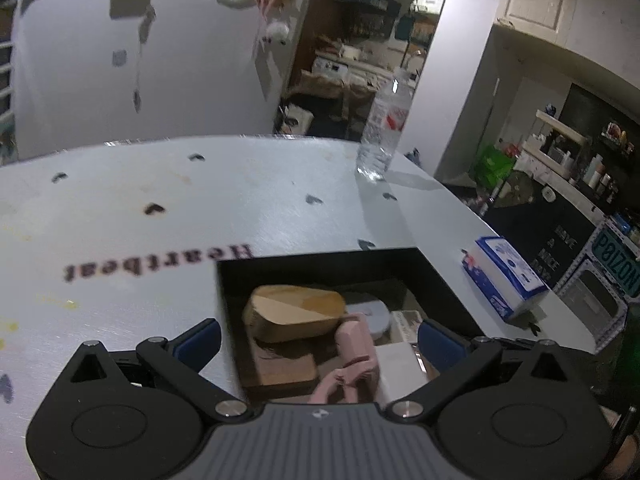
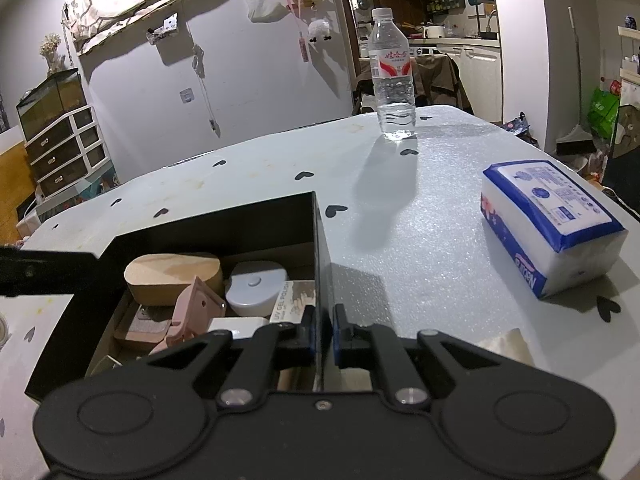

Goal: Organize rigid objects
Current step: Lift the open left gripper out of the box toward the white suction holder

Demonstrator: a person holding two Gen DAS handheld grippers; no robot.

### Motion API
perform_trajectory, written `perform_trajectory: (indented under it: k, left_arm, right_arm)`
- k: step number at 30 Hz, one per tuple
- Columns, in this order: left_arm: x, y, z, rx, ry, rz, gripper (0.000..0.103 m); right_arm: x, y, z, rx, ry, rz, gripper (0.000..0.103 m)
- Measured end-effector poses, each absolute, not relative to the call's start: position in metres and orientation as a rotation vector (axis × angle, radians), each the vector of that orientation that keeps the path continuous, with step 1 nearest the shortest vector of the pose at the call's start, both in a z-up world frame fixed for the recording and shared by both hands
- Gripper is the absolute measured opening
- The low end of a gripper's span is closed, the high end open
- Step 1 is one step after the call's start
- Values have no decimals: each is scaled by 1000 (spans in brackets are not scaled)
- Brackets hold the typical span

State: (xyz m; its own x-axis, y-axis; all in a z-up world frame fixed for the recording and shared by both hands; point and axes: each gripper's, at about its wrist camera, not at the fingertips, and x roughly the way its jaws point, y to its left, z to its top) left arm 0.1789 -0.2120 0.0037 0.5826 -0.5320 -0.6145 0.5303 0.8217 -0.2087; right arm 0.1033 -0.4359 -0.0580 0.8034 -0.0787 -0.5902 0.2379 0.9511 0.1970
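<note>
Between the right gripper's [image 2: 323,332] nearly closed fingers sits the black box's [image 2: 320,248] thin, stiff side wall, pinched. Left gripper [image 1: 320,340] hangs wide open, empty, above the light, rigid wooden block [image 1: 294,312]; its flat sides look grippable.

A water bottle [image 2: 391,74] stands well apart from a tissue pack [image 2: 550,226].

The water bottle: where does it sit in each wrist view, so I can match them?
Left wrist: water bottle stands upper right of centre, at the table's far edge, blurred.
Right wrist: water bottle stands upright, top centre-right, on the far table.
Shared landmark: the blue-and-white tissue pack, right of the black box.
</note>
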Motion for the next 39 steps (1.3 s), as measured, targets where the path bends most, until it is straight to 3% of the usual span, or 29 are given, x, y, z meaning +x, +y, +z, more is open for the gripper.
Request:
perform_trajectory:
  k: [13, 39]
  left_arm:
    - [188, -139, -1, -35, 592, -367, 103]
    - [218, 43, -31, -118, 538, 138, 102]
  right_arm:
    - [104, -434, -59, 266, 619, -177, 8]
    - [111, -429, -60, 251, 650, -204, 8]
